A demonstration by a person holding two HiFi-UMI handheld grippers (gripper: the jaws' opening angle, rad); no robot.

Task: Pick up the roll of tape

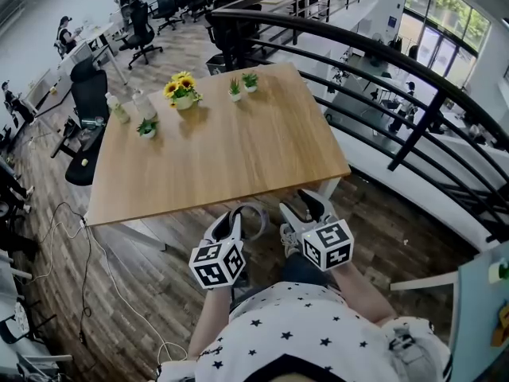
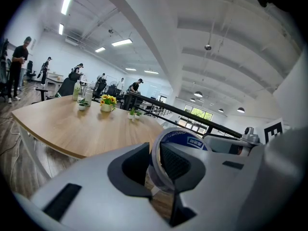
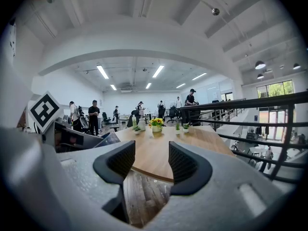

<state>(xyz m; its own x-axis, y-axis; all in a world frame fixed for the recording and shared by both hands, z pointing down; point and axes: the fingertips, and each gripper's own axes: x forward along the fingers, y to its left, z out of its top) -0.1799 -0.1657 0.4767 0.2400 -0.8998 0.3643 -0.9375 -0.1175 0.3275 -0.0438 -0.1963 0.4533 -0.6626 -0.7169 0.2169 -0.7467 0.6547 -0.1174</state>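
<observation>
Left gripper (image 2: 155,163) — fingers (image 2: 177,163) narrowed onto the wall of the roll of tape (image 2: 185,137), a pale ring with blue-printed core; right gripper (image 3: 151,159) — fingers apart, empty.

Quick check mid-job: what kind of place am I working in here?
Most likely an open-plan office on an upper level: a light wooden table with small potted plants, black swivel office chairs behind it, and a black metal railing overlooking a lower floor.
</observation>
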